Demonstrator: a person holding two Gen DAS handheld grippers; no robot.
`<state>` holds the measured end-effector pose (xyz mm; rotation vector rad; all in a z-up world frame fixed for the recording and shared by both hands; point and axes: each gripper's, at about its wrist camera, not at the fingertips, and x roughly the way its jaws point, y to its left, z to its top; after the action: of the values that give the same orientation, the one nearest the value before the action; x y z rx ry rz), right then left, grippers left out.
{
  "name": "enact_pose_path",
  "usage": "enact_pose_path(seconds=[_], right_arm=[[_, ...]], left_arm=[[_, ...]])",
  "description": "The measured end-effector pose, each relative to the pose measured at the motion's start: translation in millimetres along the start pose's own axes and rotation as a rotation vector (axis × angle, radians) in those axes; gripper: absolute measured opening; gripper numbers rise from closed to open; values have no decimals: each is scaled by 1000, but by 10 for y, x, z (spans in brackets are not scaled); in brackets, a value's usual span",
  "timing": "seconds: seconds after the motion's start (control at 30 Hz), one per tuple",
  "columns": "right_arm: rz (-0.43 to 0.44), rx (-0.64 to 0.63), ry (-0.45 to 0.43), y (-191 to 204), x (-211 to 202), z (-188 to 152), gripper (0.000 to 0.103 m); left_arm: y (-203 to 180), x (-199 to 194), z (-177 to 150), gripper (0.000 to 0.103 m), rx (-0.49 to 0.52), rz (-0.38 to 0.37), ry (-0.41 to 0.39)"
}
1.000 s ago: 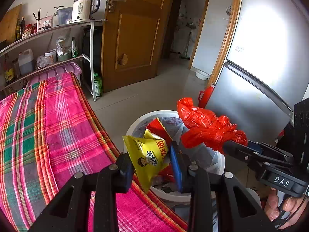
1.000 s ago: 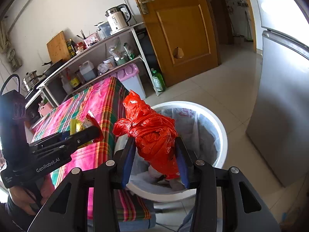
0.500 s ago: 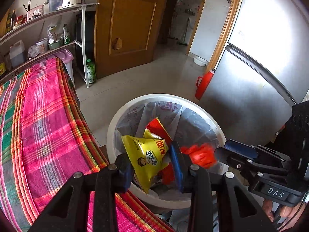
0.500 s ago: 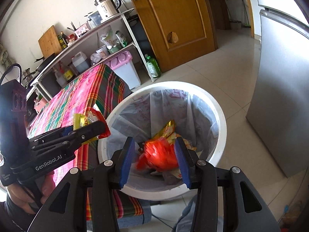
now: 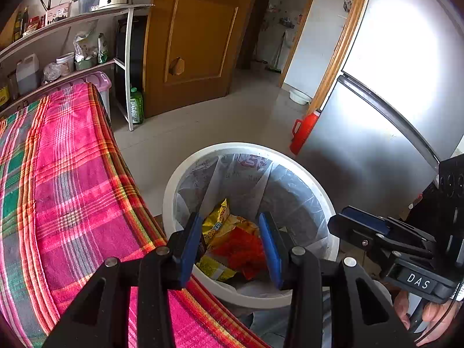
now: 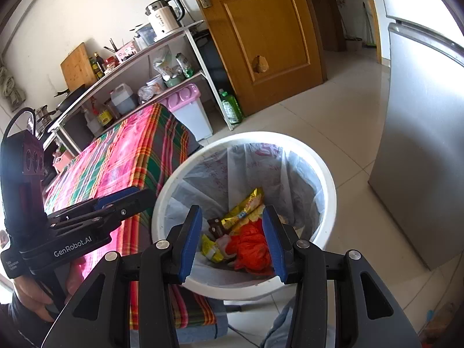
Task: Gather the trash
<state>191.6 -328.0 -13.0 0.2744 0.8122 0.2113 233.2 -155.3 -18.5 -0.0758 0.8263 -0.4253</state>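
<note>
Fingers first: my left gripper (image 5: 229, 243) has just been opening and now stands spread with nothing between its blue pads, and my right gripper (image 6: 232, 236) hangs parted and bare as well, both poised over the bin's mouth. Neither hand carries anything.

Just below them, the white trash bin (image 6: 324, 171) stands on the floor, touching or nearly touching the corner of the bed. Inside its clear liner lies what I take to be the collected trash: a crumpled red plastic bag (image 6: 250, 246) beside yellow snack wrappers (image 6: 243, 203), with a small dark wrapper next to them. All of it sits at the bottom; the bin is far from full.

Beside the bin, the plaid blanket (image 5: 66, 191) shows no litter on the part I can see. I judge this drop done, and the task near its end unless more rubbish lies out of view.

Farther off stand the shelf with the kettle (image 6: 162, 18), the wooden door, and the grey fridge.
</note>
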Motion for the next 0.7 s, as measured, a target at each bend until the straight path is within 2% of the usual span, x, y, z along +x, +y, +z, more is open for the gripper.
enact_pose_path(seconds=[0.37, 0.63, 0.7], right_arm=[[-35, -102, -78, 415, -313, -12, 44], [-27, -158, -90, 720, -448, -159, 44], [-28, -168, -92, 787, -476, -211, 44]], left_arm=[[37, -460, -108, 43, 5, 27, -78], [78, -838, -268, 56, 18, 75, -135], [79, -916, -325, 57, 23, 88, -147]])
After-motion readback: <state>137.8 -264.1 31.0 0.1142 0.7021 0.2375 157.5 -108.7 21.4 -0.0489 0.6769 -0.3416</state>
